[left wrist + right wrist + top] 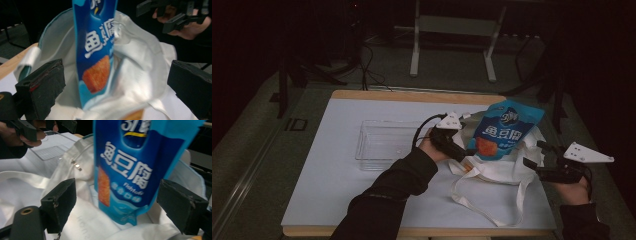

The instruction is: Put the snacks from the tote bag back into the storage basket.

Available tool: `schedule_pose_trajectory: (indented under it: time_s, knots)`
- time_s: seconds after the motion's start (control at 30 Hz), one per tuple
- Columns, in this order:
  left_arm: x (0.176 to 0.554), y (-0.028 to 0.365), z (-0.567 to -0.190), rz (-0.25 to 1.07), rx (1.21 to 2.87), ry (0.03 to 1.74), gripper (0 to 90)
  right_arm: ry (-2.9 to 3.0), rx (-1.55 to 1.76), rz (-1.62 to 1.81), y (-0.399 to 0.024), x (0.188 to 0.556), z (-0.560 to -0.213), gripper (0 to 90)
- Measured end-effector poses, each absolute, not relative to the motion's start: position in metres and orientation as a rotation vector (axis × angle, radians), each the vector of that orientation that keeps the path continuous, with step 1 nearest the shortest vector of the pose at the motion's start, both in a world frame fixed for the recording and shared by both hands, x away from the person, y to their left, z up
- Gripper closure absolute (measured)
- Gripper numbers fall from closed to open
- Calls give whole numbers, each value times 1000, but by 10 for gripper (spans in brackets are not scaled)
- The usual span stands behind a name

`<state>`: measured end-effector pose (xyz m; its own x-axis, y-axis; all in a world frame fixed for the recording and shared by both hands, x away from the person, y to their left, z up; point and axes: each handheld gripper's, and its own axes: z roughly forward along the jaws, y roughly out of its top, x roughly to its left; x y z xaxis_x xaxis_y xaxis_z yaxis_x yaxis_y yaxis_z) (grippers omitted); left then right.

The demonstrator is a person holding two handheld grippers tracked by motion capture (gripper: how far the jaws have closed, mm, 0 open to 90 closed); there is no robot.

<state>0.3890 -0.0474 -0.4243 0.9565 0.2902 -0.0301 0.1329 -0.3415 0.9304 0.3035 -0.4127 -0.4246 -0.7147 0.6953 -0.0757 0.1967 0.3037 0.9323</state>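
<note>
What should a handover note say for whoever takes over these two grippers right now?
Left gripper: open, jaws either side of the blue snack bag at the bag mouth, gripping nothing.
Right gripper: open, at the right edge of the white tote bag, apart from the snack bag.
Snack bag stands upright, its lower end inside the tote's opening, most of it above.
Clear tray lies on the board to the left, nothing in it.
Whether the snack bag is going in or coming out cannot be told; that move remains unfinished.

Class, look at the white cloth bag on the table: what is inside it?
A blue snack packet stands in the white cloth bag, its upper part sticking out. The packet's bottom and anything else in the bag are covered by cloth.
</note>
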Motion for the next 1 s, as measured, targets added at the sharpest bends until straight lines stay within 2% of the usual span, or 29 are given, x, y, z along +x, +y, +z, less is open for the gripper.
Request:
schedule_pose_trajectory:
  time_s: [0.2,0.27,0.4,0.47,0.53,0.57,0.63,0.73,0.87,0.9,0.97,1.0]
  knots:
    - [407,-66,-424,165,1936,314,17,2112,819,1389,-420,325,-422,167]
    - [413,-69,-424,150,1919,320,65,2118,830,1389,-421,332,-421,168]
    - [423,-77,-426,147,1931,344,101,2124,859,1395,-424,346,-421,172]
    - [425,-81,-428,146,1936,352,154,2136,861,1392,-423,352,-422,194]
    - [427,-85,-429,153,1943,353,166,2149,857,1395,-422,357,-422,212]
    - [428,-87,-429,155,1946,356,217,2154,853,1392,-421,360,-422,234]
    - [430,-93,-430,156,1957,359,253,2161,847,1342,-418,364,-423,275]
    - [432,-99,-428,160,1949,356,369,2178,842,1338,-415,371,-424,373]
    - [433,-106,-426,173,1958,359,494,2195,820,1338,-411,376,-422,456]
    - [433,-108,-426,178,1964,363,550,2199,816,1348,-410,377,-421,469]
    - [433,-108,-426,178,1964,363,566,2203,814,1348,-409,378,-420,469]
    - [432,-111,-426,199,1966,387,617,2220,810,1344,-406,380,-420,530]
